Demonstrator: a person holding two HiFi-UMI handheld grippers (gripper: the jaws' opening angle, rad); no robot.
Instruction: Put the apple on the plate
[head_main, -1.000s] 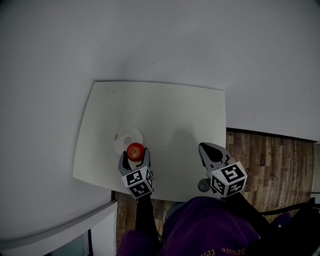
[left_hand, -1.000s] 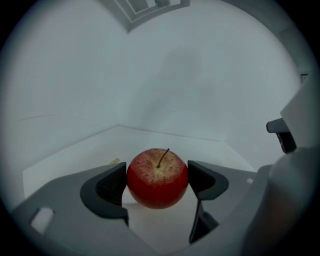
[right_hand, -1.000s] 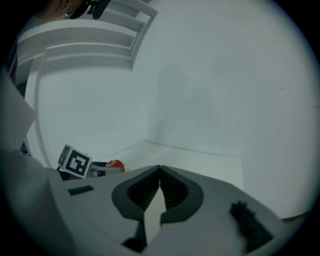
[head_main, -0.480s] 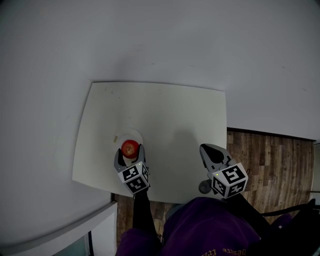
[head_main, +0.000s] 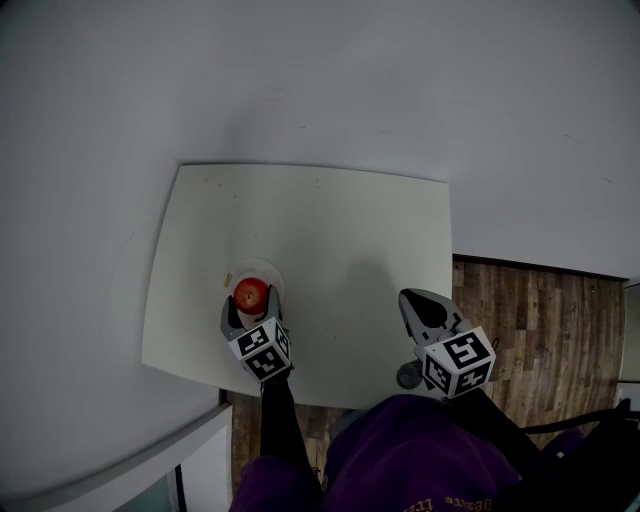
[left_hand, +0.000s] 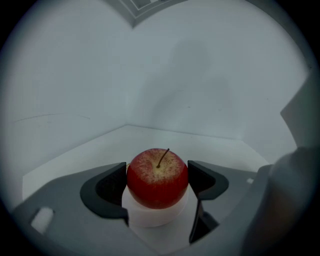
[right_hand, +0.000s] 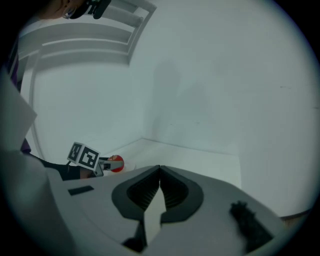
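Left gripper view: apple on plate.
Left gripper (left_hand: 157, 174) jaws are gripping the apple (left_hand: 157, 179) sitting on the white plate (left_hand: 150, 216); head view is showing only overlap. Right gripper (right_hand: 159, 172) jaws are pressing together, empty.

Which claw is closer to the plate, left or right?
Left. The left claw holds the apple over the plate; the right claw sits shut, off to the plate's right.

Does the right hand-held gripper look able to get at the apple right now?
Probably not cleanly: the tabletop between is bare, but the jaws of the left hand-held gripper flank the apple over the plate, and the right hand-held gripper is shut.
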